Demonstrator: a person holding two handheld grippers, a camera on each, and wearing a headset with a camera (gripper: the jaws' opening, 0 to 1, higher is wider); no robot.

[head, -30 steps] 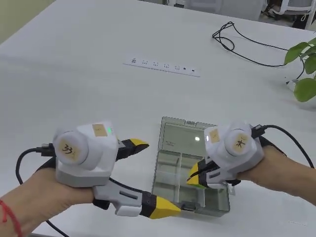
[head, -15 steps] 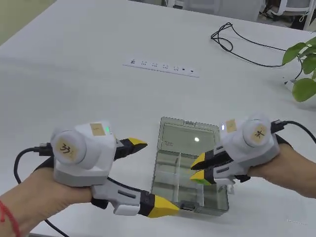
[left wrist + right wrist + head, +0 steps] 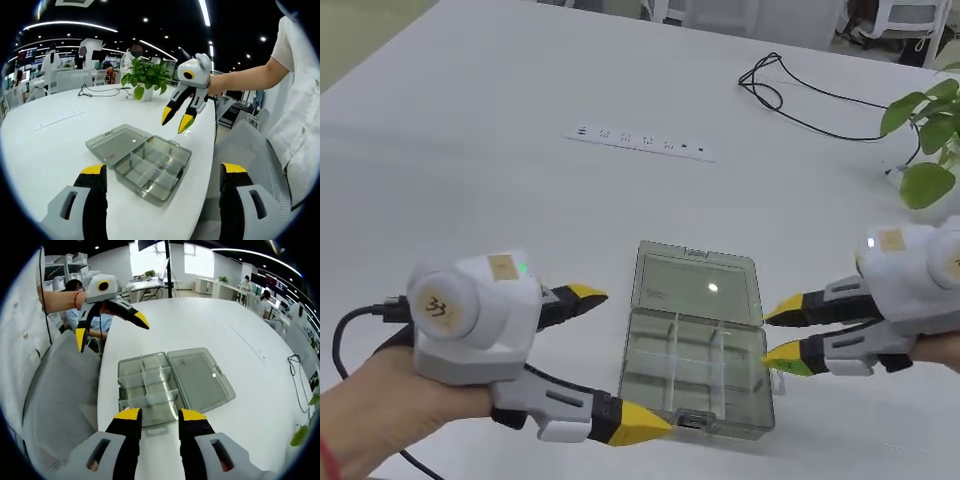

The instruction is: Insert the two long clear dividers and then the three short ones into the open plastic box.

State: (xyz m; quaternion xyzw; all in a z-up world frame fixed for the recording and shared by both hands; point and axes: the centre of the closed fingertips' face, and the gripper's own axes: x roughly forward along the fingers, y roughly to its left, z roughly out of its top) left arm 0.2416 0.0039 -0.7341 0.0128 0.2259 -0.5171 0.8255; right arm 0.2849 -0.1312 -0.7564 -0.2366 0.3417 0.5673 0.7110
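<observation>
Clear plastic box (image 3: 695, 285) lies open between the wide-spread left gripper (image 3: 613, 360) and narrowly parted right gripper (image 3: 781, 335), both empty, power strip (image 3: 640, 142) and plant (image 3: 927, 183) beyond; the right has drawn off it.

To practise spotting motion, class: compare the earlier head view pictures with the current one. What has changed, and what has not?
The right gripper pulled back to the right, from above the plastic box to beside its right edge, its jaws parted and empty. The left gripper stayed wide open at the box's front left corner. The box stayed open, with dividers standing in it.
</observation>
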